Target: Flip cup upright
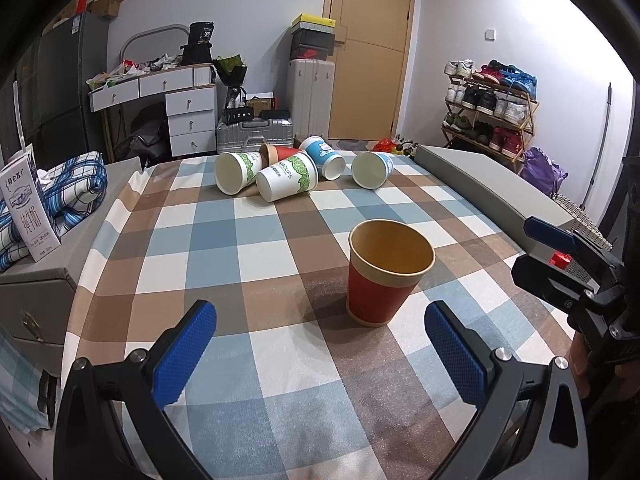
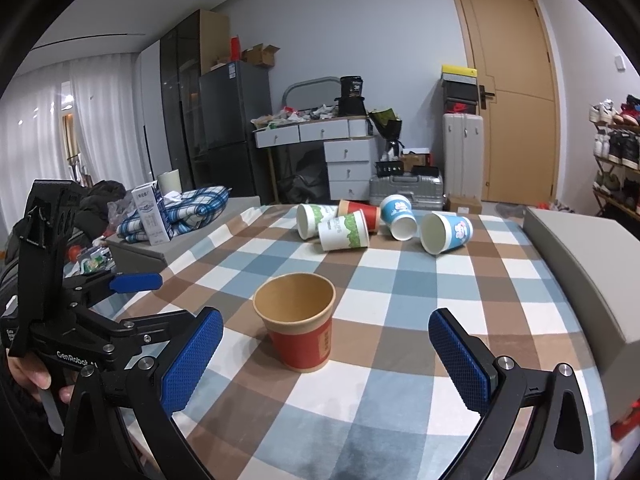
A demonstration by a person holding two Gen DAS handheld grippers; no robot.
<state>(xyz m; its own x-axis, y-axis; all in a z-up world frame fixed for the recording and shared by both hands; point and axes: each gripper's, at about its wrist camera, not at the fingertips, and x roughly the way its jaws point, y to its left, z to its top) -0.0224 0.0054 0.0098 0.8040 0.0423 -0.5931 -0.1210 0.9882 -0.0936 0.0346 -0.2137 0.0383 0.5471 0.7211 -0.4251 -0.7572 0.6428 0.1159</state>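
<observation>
Red cup (image 1: 384,276) stands upright mid-surface (image 1: 256,248); left gripper (image 1: 320,356) and right gripper (image 2: 326,360) fingers spread wide, holding nothing.

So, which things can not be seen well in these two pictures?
- Second red cup, both views: mostly hidden behind the green-print cups.
- Milk carton text, both views: too small to read.
- Grey box, right wrist view: cut off by the picture's edge.
- Upright red cup: its bottom inside cannot be seen.
</observation>
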